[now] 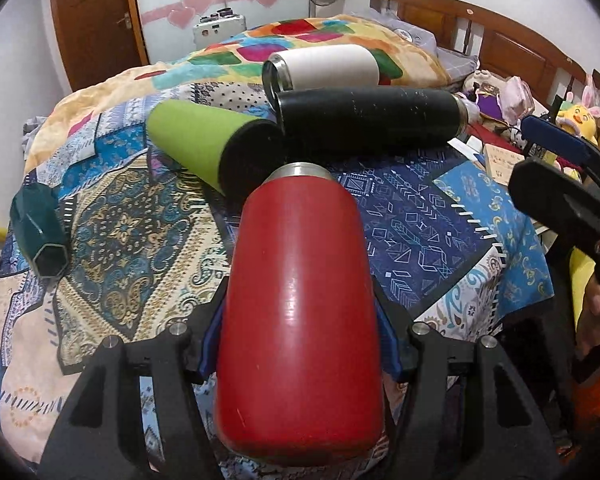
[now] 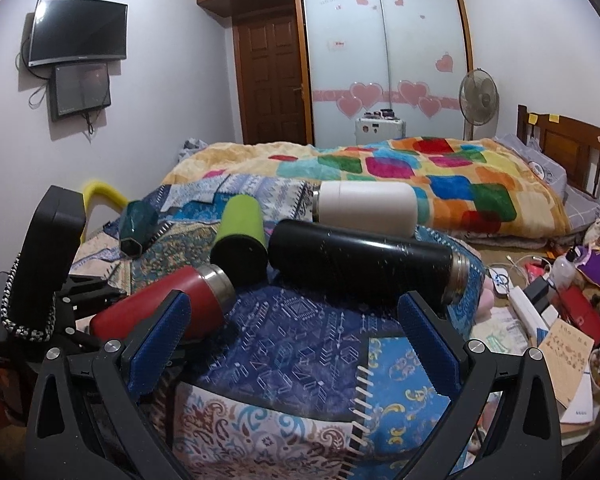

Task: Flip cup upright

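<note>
The red flask [image 1: 300,312] is clamped in the left hand-held gripper [image 1: 300,340], long axis toward 12 o'clock, steel neck foremost; the right hand-held gripper [image 2: 292,332] is spread, empty.

The tapered cup [image 2: 239,236] lies between the faceted cup [image 2: 135,227] and long flask [image 2: 364,260], short flask [image 2: 366,207] behind.

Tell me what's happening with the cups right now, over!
Left gripper shut on red bottle, still lying sideways. Right gripper open, holding nothing. Black bottle and green cup lie close ahead.
</note>
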Demonstrator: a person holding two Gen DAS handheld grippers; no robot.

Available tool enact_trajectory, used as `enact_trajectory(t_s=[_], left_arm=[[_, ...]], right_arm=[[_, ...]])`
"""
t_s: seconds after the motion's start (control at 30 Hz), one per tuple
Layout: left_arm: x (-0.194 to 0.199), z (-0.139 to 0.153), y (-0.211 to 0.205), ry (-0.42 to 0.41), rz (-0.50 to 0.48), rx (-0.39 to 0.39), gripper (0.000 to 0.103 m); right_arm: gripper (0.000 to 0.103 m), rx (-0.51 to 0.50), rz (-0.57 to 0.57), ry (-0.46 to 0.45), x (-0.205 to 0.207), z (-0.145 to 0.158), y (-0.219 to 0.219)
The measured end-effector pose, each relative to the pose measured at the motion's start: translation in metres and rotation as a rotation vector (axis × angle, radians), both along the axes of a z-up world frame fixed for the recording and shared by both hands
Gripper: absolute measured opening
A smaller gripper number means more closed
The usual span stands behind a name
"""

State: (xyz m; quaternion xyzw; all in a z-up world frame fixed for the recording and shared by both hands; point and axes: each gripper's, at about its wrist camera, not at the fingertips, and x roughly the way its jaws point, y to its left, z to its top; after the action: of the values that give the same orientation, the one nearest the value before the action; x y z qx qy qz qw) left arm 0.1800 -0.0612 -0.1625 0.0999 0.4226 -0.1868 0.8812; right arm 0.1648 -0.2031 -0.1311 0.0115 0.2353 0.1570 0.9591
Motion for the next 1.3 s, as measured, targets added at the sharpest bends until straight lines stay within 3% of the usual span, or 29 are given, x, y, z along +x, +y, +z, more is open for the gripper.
enact_trajectory(t_s=[0.2,0.43,0.57,0.67,0.93,1.03,1.23,1.3], left_arm=[[-0.002,-0.003,-0.002,-0.009,-0.009,0.006,0.062],[-0.016,0.026,0.017,-0.073,-0.004,-0.04,0.069],[-0.018,0.048,0.05,-0.198,0.082,-0.042,0.087],[-0.004,0.046,0.073,-0.177,0.145,-0.017,0.087],[-0.007,0.018,0.096,-0.098,0.187,0.015,0.087],[-0.014,0.013,0.097,-0.085,0.185,-0.002,0.087],[-0.03,0.008,0.085,-0.106,0.16,0.01,0.086],[-0.032,0.007,0.087,-0.097,0.155,-0.022,0.086]], right_arm=[[0.103,-0.01,-0.005,0.019,0.002,-0.006,-0.001],[0.103,-0.007,-0.008,0.044,0.01,-0.014,-0.001],[0.103,-0.022,0.009,0.081,0.023,-0.024,0.01],[0.103,-0.026,0.034,0.115,0.031,-0.032,0.02],[0.103,-0.053,0.074,0.162,0.035,-0.043,0.035],[0.103,-0.039,0.099,0.181,0.038,-0.04,0.036],[0.103,-0.13,0.105,0.152,0.041,-0.03,0.043],[0.103,-0.134,0.114,0.15,0.04,-0.024,0.043]])
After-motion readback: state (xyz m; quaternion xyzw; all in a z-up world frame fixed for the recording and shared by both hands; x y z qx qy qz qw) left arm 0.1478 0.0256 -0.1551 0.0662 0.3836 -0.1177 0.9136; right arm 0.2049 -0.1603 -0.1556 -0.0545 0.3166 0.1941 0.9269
